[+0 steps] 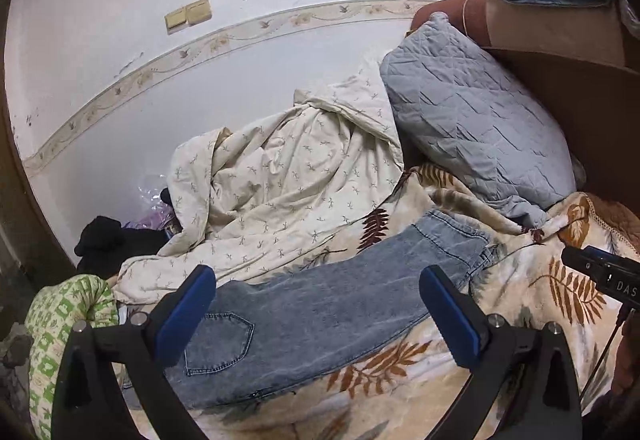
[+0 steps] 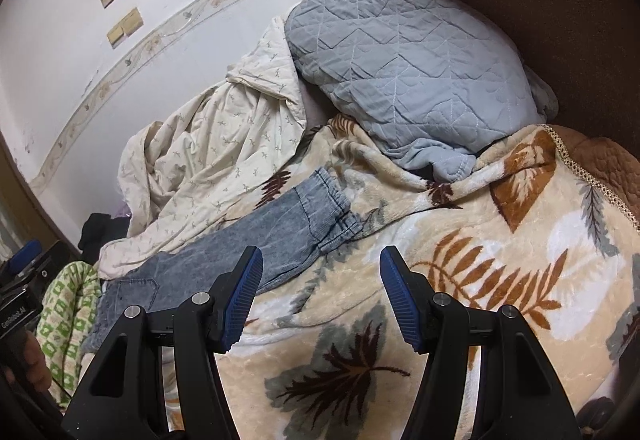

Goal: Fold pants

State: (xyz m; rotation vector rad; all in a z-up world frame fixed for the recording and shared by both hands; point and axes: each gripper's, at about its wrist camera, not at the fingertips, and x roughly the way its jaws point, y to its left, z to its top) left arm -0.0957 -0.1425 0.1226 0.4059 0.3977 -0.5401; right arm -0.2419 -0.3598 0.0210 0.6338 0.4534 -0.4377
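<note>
Pants: a pair of light-blue denim jeans, lying on the leaf-print blanket that covers the bed. They appear already doubled leg over leg, forming one long strip (the far leg end is partly bunched, so the layer count cannot be confirmed). The back pocket sits at the near end, just ahead of the left jaws and between them in the left wrist view; the gathered cuff lies at the far end, ahead and to the left of the right jaws.

Left gripper: jaws open, nothing between the pads, hovering above the waist end without touching the cloth. Right gripper: jaws parted about halfway, likewise empty, positioned over bare blanket with the jeans beside its left pad.

Placement rationale: one gripper stands near each end of the strip, which suits the next fold, judged to be bringing the cuff end over to the waist end. The flat blanket gives a surface on which the fold can be laid down.

Surroundings: a cream quilt is heaped beyond the jaws, its edge touching the far side of the jeans; a grey quilted pillow leans against the headboard well beyond the cuff. The quilt edge may catch during the fold.
</note>
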